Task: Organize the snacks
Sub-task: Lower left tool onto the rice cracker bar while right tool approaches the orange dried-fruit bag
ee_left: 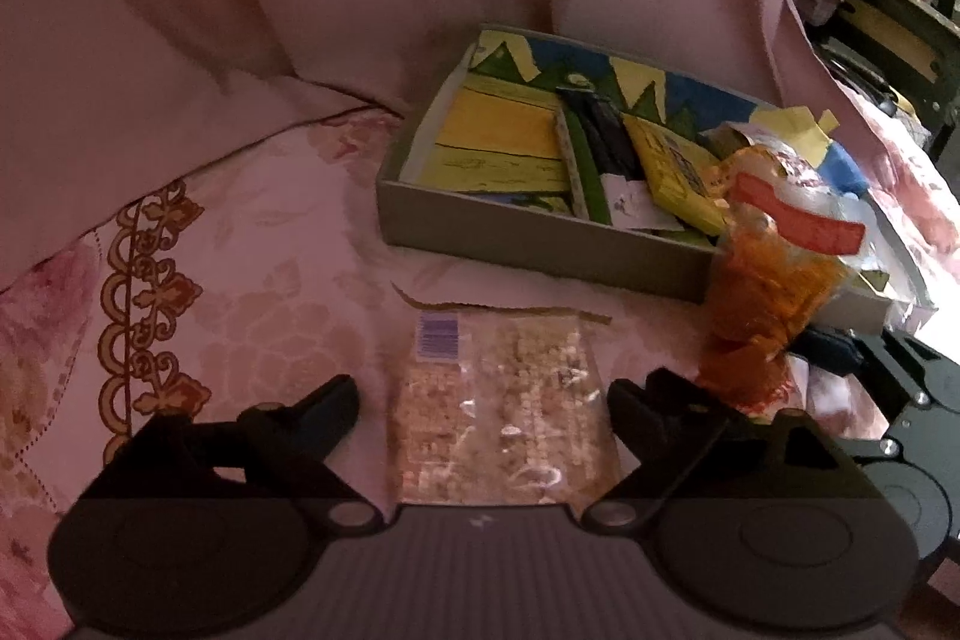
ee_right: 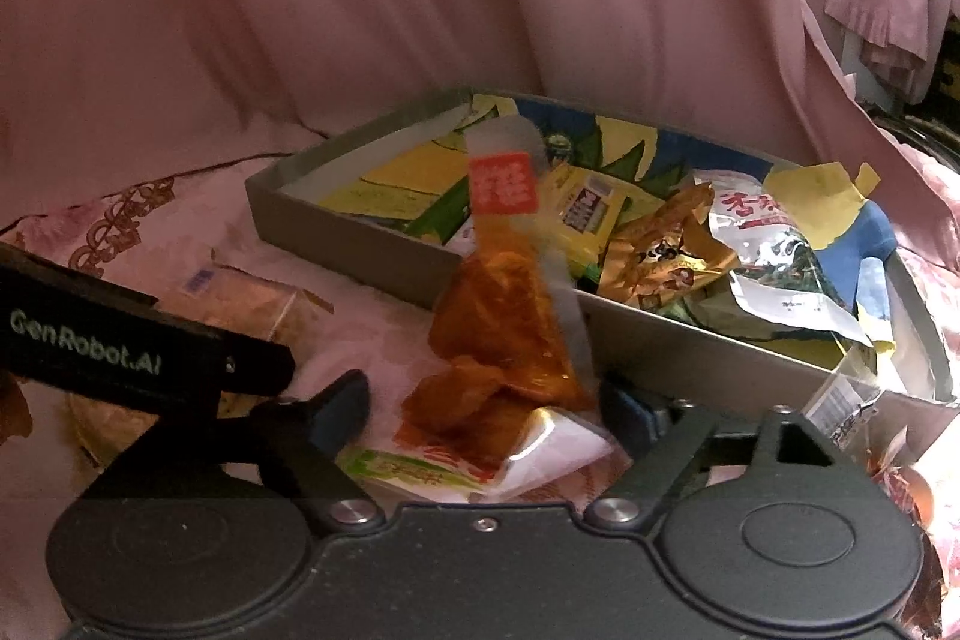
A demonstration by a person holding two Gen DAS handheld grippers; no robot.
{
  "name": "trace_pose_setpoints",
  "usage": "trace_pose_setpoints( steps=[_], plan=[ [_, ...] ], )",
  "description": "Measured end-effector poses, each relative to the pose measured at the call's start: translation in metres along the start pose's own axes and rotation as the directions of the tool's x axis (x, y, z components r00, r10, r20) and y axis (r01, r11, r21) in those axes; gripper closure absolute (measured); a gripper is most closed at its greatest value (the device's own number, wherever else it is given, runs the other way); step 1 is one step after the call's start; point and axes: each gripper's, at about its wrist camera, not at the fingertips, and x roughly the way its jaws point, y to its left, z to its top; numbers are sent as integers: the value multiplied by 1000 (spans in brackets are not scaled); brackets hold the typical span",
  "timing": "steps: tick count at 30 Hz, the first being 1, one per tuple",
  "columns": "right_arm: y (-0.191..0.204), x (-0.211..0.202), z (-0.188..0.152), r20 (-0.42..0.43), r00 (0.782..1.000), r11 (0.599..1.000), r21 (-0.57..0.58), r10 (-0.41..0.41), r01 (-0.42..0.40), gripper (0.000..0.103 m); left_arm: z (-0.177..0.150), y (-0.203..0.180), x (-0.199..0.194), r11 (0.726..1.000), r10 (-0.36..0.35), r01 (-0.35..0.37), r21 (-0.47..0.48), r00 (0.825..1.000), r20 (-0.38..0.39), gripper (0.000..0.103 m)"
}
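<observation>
Progress check: the grey box [ee_right: 420, 274] on the pink bedspread [ee_left: 252, 268] already holds several packs: a yellow packet [ee_right: 591, 208], a gold wrapper [ee_right: 666, 244] and a silver torn bag [ee_right: 780, 268], piled toward its right end. The left half of the box is mostly bare. I'd call it partway done.

Still out of the box:
- clear bag of pale puffed pieces [ee_left: 504, 400], flat on the bedspread just in front of the box
- orange snack bag [ee_right: 510, 328], standing upright against the box's near wall, not inside
- a green-and-white packet [ee_right: 408, 472] lying under it

Your left gripper [ee_left: 480, 400] points steeply down over the clear bag. The jaws straddle it, wide apart, with the pads not pressing on it. So nothing is gripped.

Your right gripper [ee_right: 480, 400] is tilted down at the base of the orange bag. The bag's lower end sits between the jaws, and the right pad looks close to it. I see no clear pinch, so count it as released.

Both bags are lined up for a grab.
</observation>
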Motion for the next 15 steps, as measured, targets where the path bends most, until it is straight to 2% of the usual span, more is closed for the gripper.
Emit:
trace_pose_setpoints(
  steps=[2, 10, 15],
  plan=[
    [-1, -2, -1, 4, 1000, 1000, -2, 2, -2, 28, -1, -1, 0, 1000, 2, -2, 8, 1000, 0, 14],
    [-1, -5, -1, -6, 1000, 1000, 3, -5, 5, 29, 0, -2, -1, 1000, -18, 18, 7, 1000, -12, 9],
    [-1, -16, -7, -27, 999, 1000, 4, -18, 18, 29, -1, -9, 0, 998, 22, -20, 66, 999, -30, 16]
  ],
)
